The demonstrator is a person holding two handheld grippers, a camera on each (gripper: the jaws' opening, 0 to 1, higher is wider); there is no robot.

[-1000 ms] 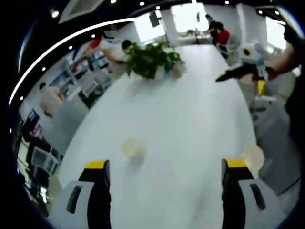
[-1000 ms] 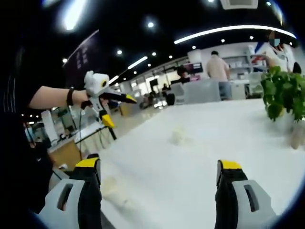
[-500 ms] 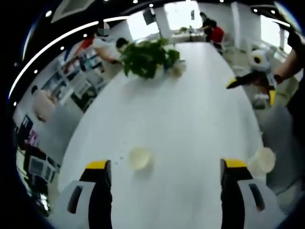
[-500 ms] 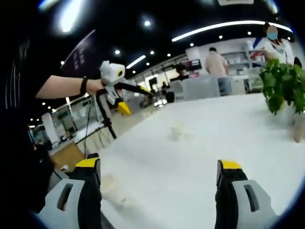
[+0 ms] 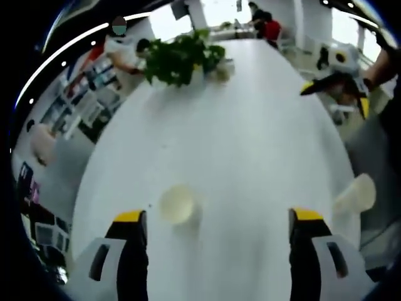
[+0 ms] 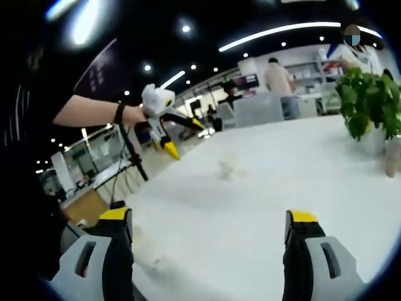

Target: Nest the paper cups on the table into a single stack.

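Left gripper [image 5: 213,226] wide, empty, above near end of table [image 5: 250,138]. One paper cup [image 5: 176,204] just ahead; second cup [image 5: 354,195] on right edge. Right gripper [image 6: 210,229] wide, empty. Risk: you nudge edge cup, it falls off.

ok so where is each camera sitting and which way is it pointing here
Left gripper view: rides the left gripper, held above the white table, looking down its length at a paper cup and the potted plant; its jaws stand apart, and the right gripper enters at the upper right.
Right gripper view: rides the right gripper, low over the table, facing across it; its jaws stand apart, and the person's arm holds the left gripper at the left.
Shared: table, plant and the cup on the table.
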